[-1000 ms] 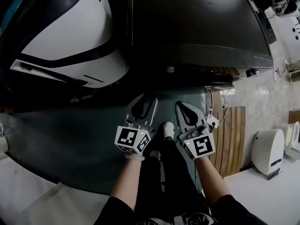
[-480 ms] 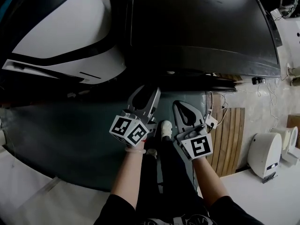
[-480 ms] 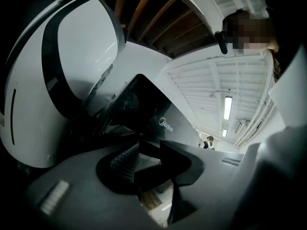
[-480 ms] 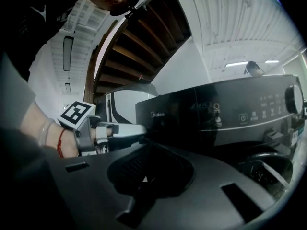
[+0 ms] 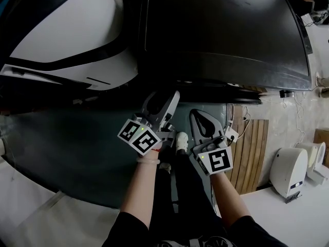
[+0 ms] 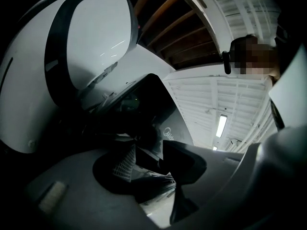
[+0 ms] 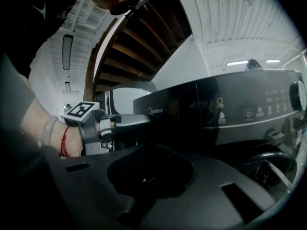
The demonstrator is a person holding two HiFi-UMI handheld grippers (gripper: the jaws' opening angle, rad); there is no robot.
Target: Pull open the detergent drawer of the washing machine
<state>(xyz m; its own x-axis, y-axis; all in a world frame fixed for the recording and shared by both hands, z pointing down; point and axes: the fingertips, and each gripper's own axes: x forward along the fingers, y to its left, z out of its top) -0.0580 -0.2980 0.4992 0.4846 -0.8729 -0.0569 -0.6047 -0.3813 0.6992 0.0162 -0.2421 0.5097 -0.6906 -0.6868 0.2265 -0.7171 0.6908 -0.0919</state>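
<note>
The dark washing machine (image 5: 221,30) fills the top of the head view. Its front panel (image 7: 230,114) shows in the right gripper view, and the drawer front (image 7: 158,119) with the logo is at the panel's left end. My left gripper (image 5: 167,95) points level at that end, rolled to one side. In the right gripper view the left gripper (image 7: 141,121) reaches the drawer front. Its jaws are opening and stand apart (image 6: 153,159); whether the drawer's edge lies between them is too dark to tell. My right gripper (image 5: 199,115) hangs a little back, shut and empty (image 7: 153,152).
A white machine (image 5: 61,40) stands to the left of the washer. A dial (image 7: 300,95) sits at the panel's right end. On the floor are a dark green mat (image 5: 77,148), wooden slats (image 5: 254,143), a white appliance (image 5: 290,166) and the person's shoe (image 5: 182,140).
My left gripper has rolled, its marker cube turning, and has moved closer to the washer's front. The right gripper has hardly shifted.
</note>
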